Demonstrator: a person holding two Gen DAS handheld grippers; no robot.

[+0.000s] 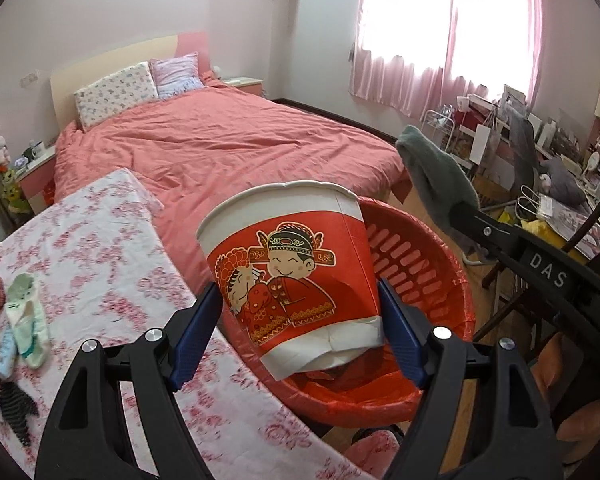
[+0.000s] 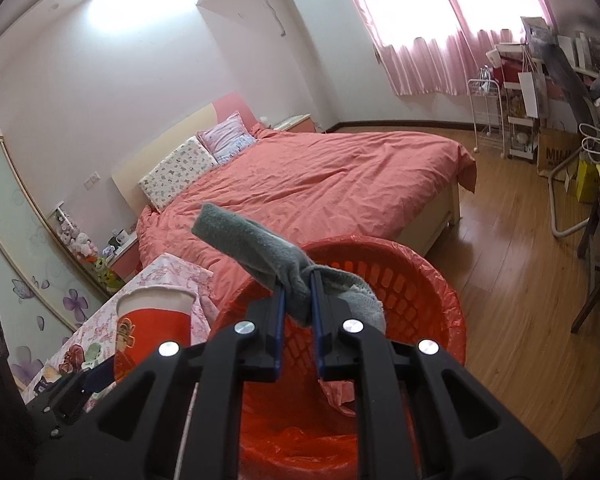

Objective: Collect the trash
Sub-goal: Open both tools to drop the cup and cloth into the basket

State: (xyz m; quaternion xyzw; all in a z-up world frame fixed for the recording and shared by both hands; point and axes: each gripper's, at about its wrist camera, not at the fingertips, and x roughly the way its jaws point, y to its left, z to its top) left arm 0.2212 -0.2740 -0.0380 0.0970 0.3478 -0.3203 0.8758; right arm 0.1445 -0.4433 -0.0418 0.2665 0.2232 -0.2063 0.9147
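Note:
My left gripper is shut on a red and white paper cup printed with a cartoon couple, dented near its base. The cup hangs over the near rim of a red basket lined with a red bag. My right gripper is shut on a grey-green sock, bunched between the blue pads above that same red basket. In the right wrist view the cup shows at lower left. In the left wrist view the sock hangs at the right from the other tool.
A table with a pink floral cloth lies left of the basket, with small socks on it. Behind stands a bed with a coral cover. A cluttered desk and chair fill the right; wooden floor lies beyond.

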